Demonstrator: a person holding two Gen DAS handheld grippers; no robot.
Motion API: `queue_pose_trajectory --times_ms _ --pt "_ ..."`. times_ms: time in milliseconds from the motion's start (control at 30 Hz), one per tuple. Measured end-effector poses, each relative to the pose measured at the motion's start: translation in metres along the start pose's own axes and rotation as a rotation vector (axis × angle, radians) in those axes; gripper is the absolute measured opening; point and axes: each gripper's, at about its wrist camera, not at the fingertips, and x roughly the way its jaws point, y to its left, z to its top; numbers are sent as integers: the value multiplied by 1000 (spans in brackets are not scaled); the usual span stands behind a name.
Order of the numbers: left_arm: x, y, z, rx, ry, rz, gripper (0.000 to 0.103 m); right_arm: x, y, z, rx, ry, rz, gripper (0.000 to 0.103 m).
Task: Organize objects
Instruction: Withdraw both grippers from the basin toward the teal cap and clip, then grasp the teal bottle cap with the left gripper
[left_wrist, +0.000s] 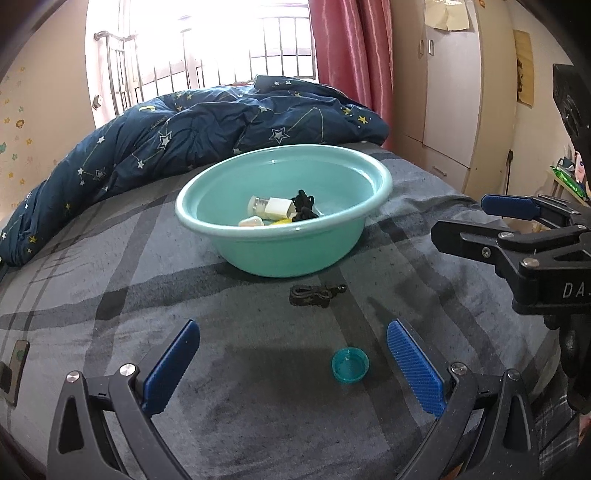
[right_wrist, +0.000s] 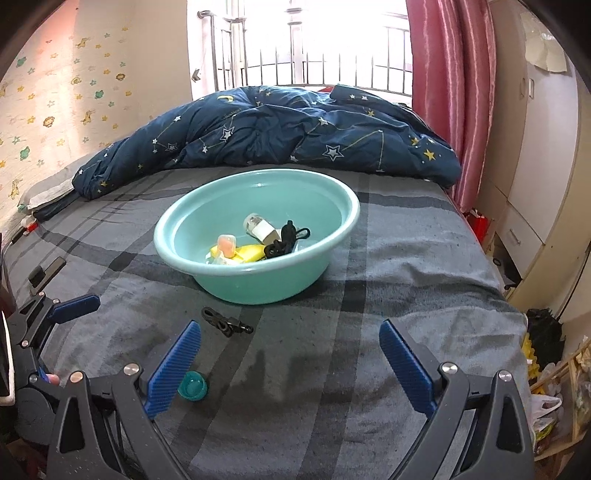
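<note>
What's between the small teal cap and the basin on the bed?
A black strap lies on the blanket between the teal cap and the basin, touching neither. Both wrist views show it.

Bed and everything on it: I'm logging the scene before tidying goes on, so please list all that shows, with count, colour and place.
Basin: one, mint green, middle of the bed.
Items in the basin: a black cord, a white bottle, a yellow piece, a peach-coloured case.
Black strap: one, on the blanket just in front of the basin.
Small cap: one, teal, on the blanket nearest the grippers.
Blanket: one, grey plaid, covering the bed.
Duvet: one, navy with stars, bunched behind the basin.
Curtain: pink, right of the window.
Wardrobe: cream, at the right.
Left gripper: open, blue pads, cap between its fingers.
Right gripper: open, blue pads, empty.
</note>
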Motion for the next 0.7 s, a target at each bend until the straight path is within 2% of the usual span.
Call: queue_pose_trajectory --times_ms 200,700 --pt "4 -5 -5 12 4 -10 103 4 -2 -7 12 10 -6 100" --pt "37 -14 -23 20 88 -47 103 29 -11 -25 25 94 -10 100"
